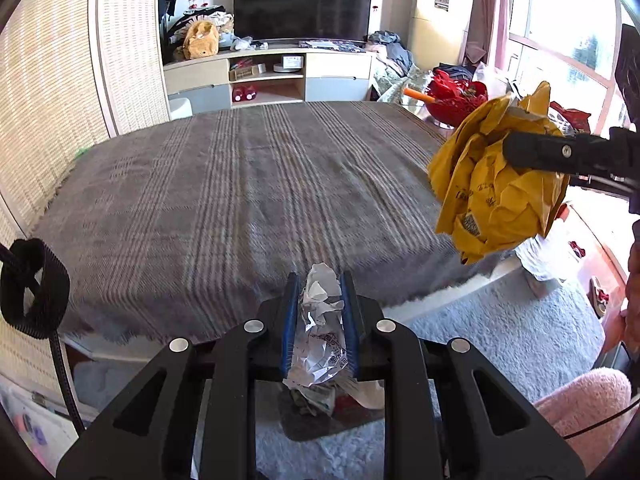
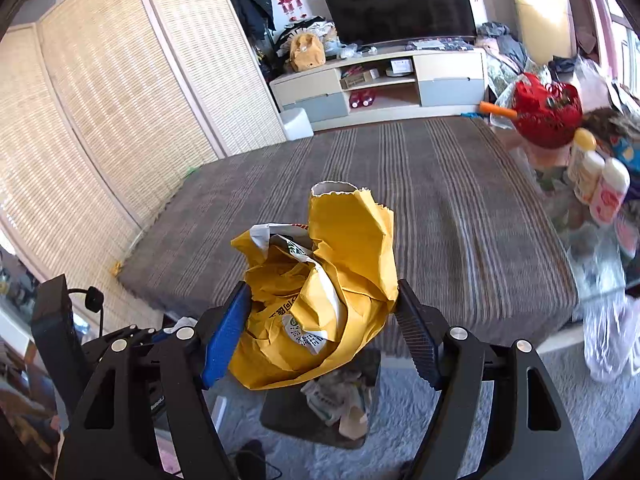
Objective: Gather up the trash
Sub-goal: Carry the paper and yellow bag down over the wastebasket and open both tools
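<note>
Left hand-held gripper [image 1: 320,320] pinches crumpled white paper [image 1: 322,332]; right hand-held gripper [image 2: 320,320] clamps crumpled yellow bag [image 2: 316,304]. Both hang over bin [image 2: 320,396] on floor rug, bin already holding paper scraps. Judged: pickup done, drop into bin left. Beyond, striped bed [image 1: 240,184] shows no loose trash. Bin rim largely hidden behind trash and fingers; print on bag unreadable; far clutter by window blurred.

Right gripper [image 2: 320,320]: clamped on crumpled yellow paper envelope [image 2: 320,304]
Below: dark bin [image 2: 280,412] holding crumpled paper, on grey shaggy carpet [image 2: 460,420]
Behind: grey striped blanket [image 2: 440,200]
</note>
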